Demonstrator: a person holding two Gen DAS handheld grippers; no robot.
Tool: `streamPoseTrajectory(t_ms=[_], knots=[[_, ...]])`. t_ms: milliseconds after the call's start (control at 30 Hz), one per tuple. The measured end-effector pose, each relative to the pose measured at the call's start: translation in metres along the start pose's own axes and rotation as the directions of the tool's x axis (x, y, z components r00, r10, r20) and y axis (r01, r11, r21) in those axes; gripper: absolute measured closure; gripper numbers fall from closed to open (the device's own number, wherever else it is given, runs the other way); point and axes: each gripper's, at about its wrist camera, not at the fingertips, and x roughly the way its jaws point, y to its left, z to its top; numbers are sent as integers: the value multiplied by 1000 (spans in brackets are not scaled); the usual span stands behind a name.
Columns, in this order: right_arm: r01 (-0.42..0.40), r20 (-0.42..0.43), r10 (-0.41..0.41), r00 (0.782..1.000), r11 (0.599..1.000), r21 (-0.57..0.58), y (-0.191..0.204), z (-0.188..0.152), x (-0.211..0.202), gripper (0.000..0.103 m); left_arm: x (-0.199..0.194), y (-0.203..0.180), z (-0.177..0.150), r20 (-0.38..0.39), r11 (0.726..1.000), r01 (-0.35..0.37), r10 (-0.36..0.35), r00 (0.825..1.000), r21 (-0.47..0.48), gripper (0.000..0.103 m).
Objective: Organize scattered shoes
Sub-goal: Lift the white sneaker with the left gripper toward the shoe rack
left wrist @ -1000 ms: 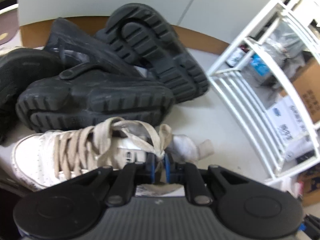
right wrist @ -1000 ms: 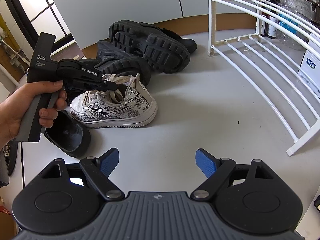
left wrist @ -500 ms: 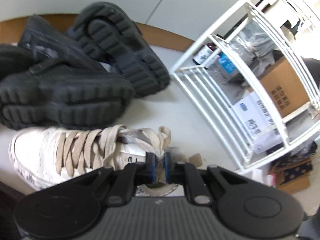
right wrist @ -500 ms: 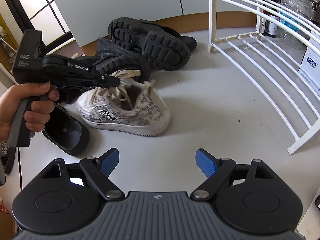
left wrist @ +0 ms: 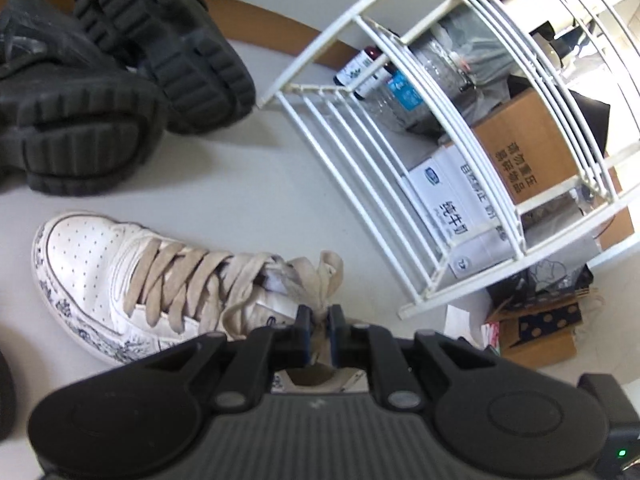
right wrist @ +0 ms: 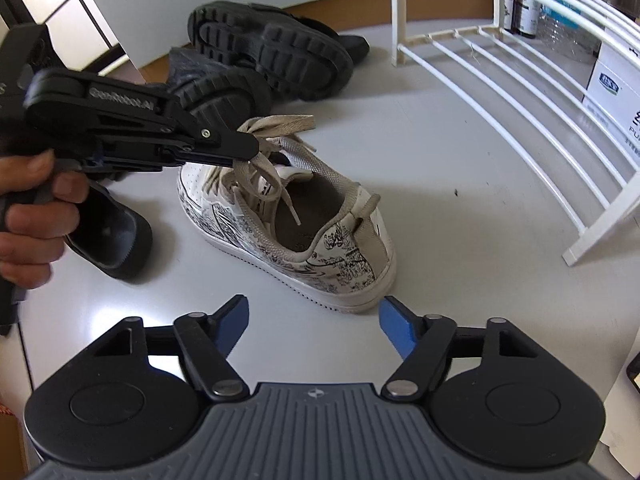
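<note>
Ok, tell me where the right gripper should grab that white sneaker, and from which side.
Probably the heel collar of the white sneaker, taken from above and behind. The heel points toward the right gripper, whose jaws are closing with nothing between them, and the shoe's mouth is open, so one finger could slip inside. The left gripper already pinches the laces at the front.

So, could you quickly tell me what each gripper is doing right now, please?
Left gripper: shut on the white sneaker, by its laces.
Right gripper: jaws closing, nothing between them yet.
</note>
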Motion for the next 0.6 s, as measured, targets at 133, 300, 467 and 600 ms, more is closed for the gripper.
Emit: streamPoseTrajectory(t_ms=[133, 300, 467, 600], knots=[[16, -25, -16, 1000, 999, 28, -11, -5, 5, 34, 5, -7, -7, -14, 1000, 27, -27, 1000, -14, 94], [24, -50, -23, 999, 999, 31, -18, -10, 7, 50, 12, -18, -15, -34, 998, 54, -54, 998, -19, 94], [23, -48, -21, 999, 999, 49, -21, -10, 8, 50, 17, -28, -18, -46, 997, 71, -71, 996, -19, 94], [28, -34, -25, 999, 996, 82, -25, -9, 7, 43, 24, -39, -21, -58, 997, 77, -77, 995, -5, 94]])
